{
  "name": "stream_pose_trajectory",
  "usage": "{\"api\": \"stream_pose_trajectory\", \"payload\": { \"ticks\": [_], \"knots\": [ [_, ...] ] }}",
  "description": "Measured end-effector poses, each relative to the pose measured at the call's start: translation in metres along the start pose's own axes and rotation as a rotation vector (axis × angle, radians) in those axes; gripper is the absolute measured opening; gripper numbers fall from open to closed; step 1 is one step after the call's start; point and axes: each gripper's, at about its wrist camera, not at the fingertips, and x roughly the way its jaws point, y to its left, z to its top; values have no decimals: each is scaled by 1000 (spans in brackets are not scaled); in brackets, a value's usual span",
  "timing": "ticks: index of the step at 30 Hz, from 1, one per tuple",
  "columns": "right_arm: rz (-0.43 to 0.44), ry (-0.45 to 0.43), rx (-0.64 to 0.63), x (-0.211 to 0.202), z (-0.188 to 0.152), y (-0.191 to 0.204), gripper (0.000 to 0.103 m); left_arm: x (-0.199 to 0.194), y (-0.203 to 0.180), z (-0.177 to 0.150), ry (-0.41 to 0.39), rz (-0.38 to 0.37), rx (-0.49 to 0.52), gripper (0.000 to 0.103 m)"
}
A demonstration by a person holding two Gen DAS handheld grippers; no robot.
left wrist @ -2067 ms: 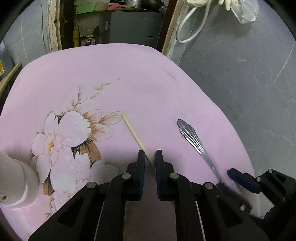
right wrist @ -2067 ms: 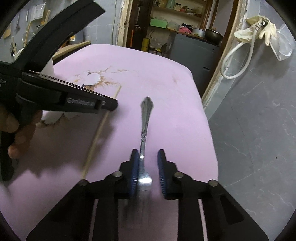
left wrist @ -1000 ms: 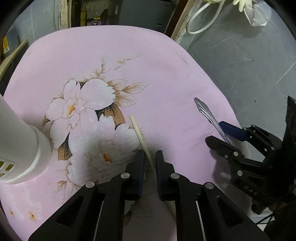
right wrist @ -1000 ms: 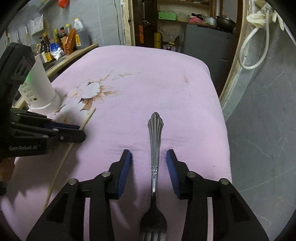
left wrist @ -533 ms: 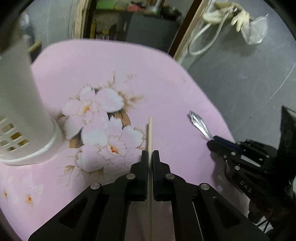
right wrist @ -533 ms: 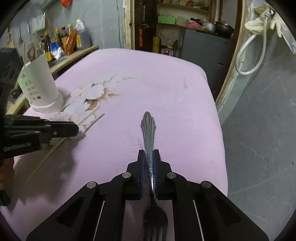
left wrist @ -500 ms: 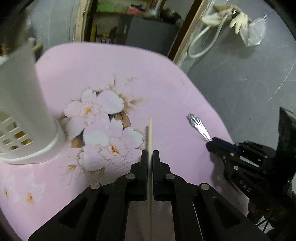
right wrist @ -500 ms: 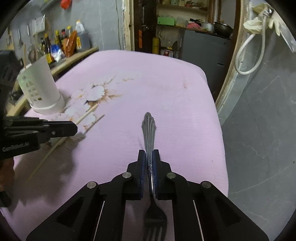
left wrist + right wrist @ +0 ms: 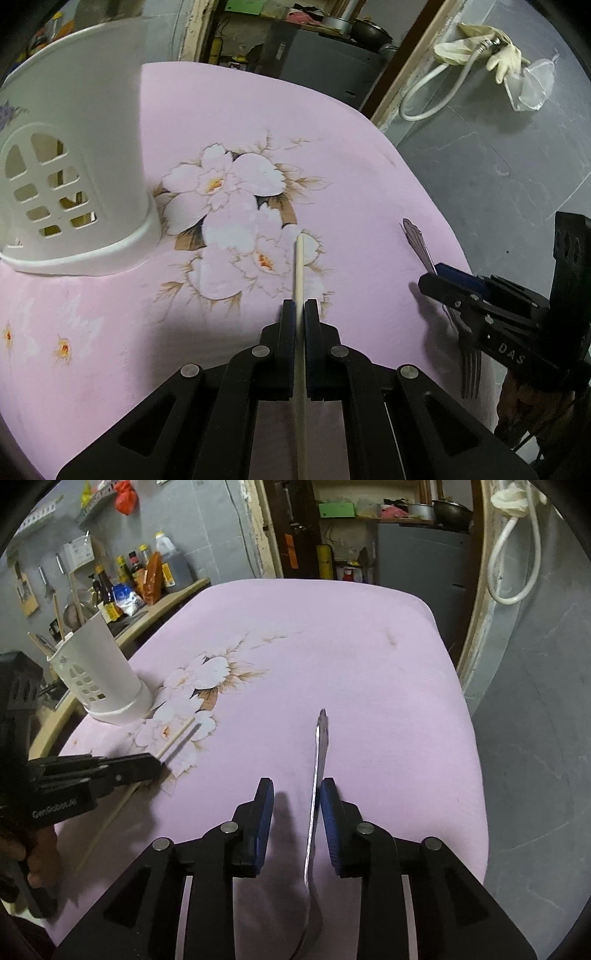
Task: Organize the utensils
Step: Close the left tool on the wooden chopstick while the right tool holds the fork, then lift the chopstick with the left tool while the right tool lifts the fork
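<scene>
We saw the pink flowered bench (image 9: pixel 332 657) with a wide bare stretch across its far half, its rounded far edge falling off toward a doorway and its right edge dropping to the grey floor (image 9: pixel 535 738). The white slotted holder (image 9: pixel 74 166) stood near the left edge, upright, leaving open room between it and the two utensils.

Our left tongs (image 9: pixel 300 314) were clamped shut on the chopstick (image 9: pixel 298 266). Its long axis ran straight away from the tongs, its free tip over the printed flowers (image 9: pixel 229 206), to the right of the holder's base and apart from it. From the right wrist view the chopstick slanted up toward the holder, clear of the cloth at its tip, with its shadow beside it.

Our right tongs (image 9: pixel 295 812) were opening, the jaws standing apart with the fork (image 9: pixel 318 760) between them. The fork lay against the right pad and well off the left one; we could not tell whether that pad bore on it. Its handle pointed away toward the far edge, turned on edge, and its tines hung down toward us.

Half a second before, the right tongs had been shut tight on the fork's handle, which showed its flat face. The holder had filled much less of the left wrist view a second earlier, and the chopstick had lain slanted on the cloth.
</scene>
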Motion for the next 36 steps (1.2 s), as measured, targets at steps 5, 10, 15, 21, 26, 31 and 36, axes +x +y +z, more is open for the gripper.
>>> {"api": "stream_pose_trajectory", "payload": {
  "ticks": [5,10,15,21,26,31,36],
  "knots": [
    [15,18,24,10,13,-10,24,-3,3,-3,3,1,-8,2],
    [30,36,-44,11,17,7,27,-4,3,-1,-1,0,-19,2],
    [5,36,-81,9,13,13,27,-4,5,-1,-6,3,-24,2],
    [-15,62,-76,22,23,6,25,-1,3,0,13,12,-15,2],
    [-1,55,-61,22,23,10,27,0,1,3,23,12,-8,3],
    [73,40,-110,9,11,28,24,-2,4,1,16,6,-24,2],
    [24,51,-114,9,7,23,24,-8,9,-6,11,9,-24,2]
  ]
}}
